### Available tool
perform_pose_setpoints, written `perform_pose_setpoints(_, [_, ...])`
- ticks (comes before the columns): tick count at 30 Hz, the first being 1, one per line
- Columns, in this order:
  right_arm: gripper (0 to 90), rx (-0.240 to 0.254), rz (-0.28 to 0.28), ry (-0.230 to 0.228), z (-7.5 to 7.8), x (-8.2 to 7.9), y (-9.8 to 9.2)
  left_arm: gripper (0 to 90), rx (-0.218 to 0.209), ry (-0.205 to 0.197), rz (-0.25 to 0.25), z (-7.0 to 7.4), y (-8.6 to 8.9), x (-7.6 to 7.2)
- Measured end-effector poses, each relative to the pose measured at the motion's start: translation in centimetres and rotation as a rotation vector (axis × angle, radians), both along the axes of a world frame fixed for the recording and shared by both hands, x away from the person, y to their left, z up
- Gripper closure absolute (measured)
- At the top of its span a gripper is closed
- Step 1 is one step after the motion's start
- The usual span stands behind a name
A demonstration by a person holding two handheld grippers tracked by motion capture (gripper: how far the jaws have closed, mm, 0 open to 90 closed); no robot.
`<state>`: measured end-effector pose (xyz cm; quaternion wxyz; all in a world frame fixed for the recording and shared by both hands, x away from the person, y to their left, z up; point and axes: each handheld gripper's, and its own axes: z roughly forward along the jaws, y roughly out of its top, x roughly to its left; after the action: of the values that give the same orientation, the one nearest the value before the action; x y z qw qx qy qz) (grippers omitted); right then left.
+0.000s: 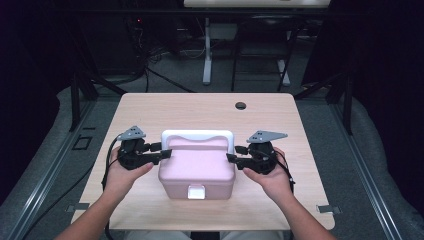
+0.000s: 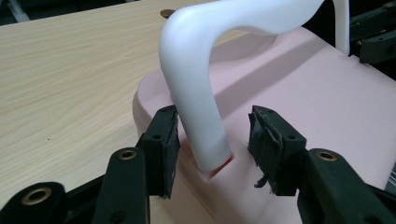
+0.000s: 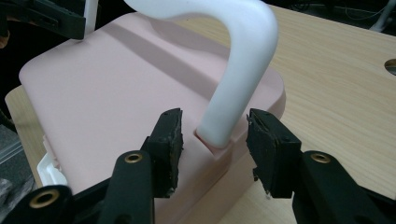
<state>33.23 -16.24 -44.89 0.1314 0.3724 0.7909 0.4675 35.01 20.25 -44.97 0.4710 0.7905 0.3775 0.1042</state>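
A pink lidded box (image 1: 197,167) with a white arched handle (image 1: 197,135) stands upright in the middle of the wooden table (image 1: 150,110). At the box's left side, my left gripper (image 1: 162,150) straddles the handle's left leg (image 2: 201,116); its jaws are open, with a gap on one side of the leg. My right gripper (image 1: 235,153) is at the box's right side and straddles the handle's right leg (image 3: 233,93). Those jaws are open too, with a gap on either side. A white latch (image 1: 196,191) sits on the front of the box.
A round cable hole (image 1: 240,105) lies at the table's far edge. Bare wood surrounds the box on every side. Beyond the table stand dark frames, cables and a white desk leg (image 1: 207,50).
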Motion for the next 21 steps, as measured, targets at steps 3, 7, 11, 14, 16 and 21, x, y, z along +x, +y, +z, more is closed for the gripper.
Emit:
perform_pose_setpoints(3, [55.0,0.002,0.004,0.0,0.0,0.16,0.15,54.8,-0.005,-0.003,-0.001,-0.1,-0.12,0.14])
perform_pose_setpoints(7, [56.1,-0.003,0.004,-0.007,-0.06,0.38,0.46,58.3,-0.004,-0.009,0.005,-0.09,-0.09,0.12])
perform_pose_setpoints(11, [60.5,-0.007,0.0,-0.017,0.03,0.26,0.4,61.5,0.007,-0.022,0.003,0.03,-0.03,-0.11])
perform_pose_setpoints(14, [63.1,-0.007,0.0,-0.024,0.14,0.07,0.34,63.5,0.01,-0.031,0.007,0.1,-0.04,-0.34])
perform_pose_setpoints(16, [64.6,-0.011,0.003,-0.032,0.16,0.0,0.31,64.7,0.016,-0.037,0.005,0.15,-0.02,-0.45])
perform_pose_setpoints(21, [67.9,-0.022,0.003,-0.041,0.13,-0.11,0.37,67.8,0.026,-0.044,0.005,0.08,-0.07,-0.51])
